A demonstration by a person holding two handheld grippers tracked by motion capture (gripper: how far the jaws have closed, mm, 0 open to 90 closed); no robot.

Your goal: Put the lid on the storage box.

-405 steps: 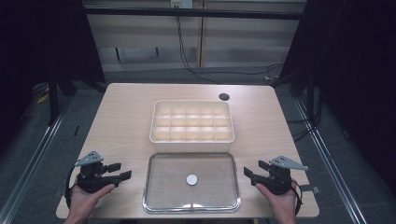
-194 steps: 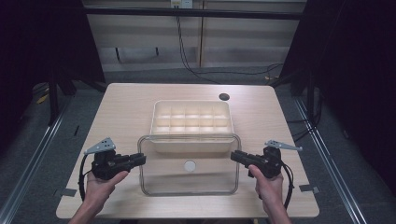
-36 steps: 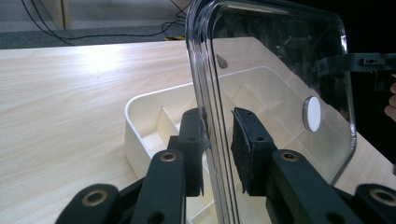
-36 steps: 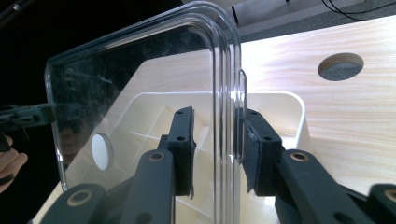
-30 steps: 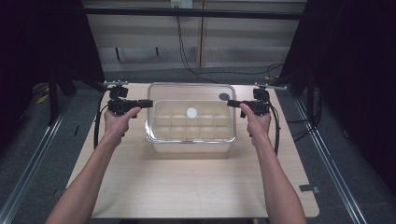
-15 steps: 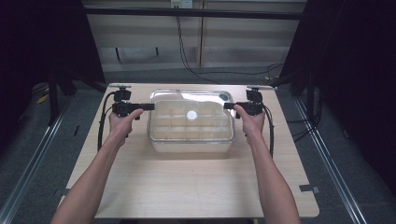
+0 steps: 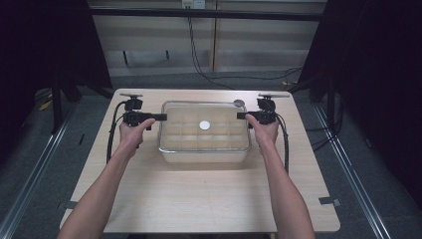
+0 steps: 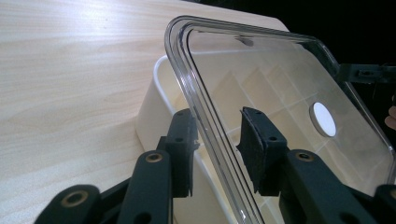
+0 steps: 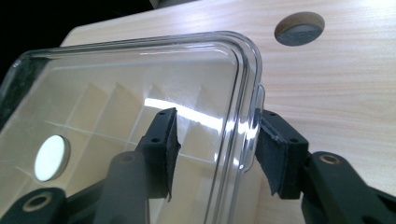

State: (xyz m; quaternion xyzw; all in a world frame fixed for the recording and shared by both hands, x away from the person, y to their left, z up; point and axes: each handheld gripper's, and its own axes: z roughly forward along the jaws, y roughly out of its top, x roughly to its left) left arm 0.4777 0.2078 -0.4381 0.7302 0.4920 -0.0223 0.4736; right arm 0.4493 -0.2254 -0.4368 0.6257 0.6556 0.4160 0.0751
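Pale wooden worktop, dark room behind. Clear lid: lying on the cream divided box, mid-worktop. Left claw: lid's left rim between its jaws, pads apart from it, released, jaws just been opening. Right claw: same at the right rim, released, just opening.

Lid: lying on the compartment box, which is sitting toward the far half of the table. Left gripper: standing at the lid's left edge, rim lying between its jaws. Right gripper: standing at the lid's right edge, rim likewise between its jaws. Table hole: lying just behind the box's far right corner.
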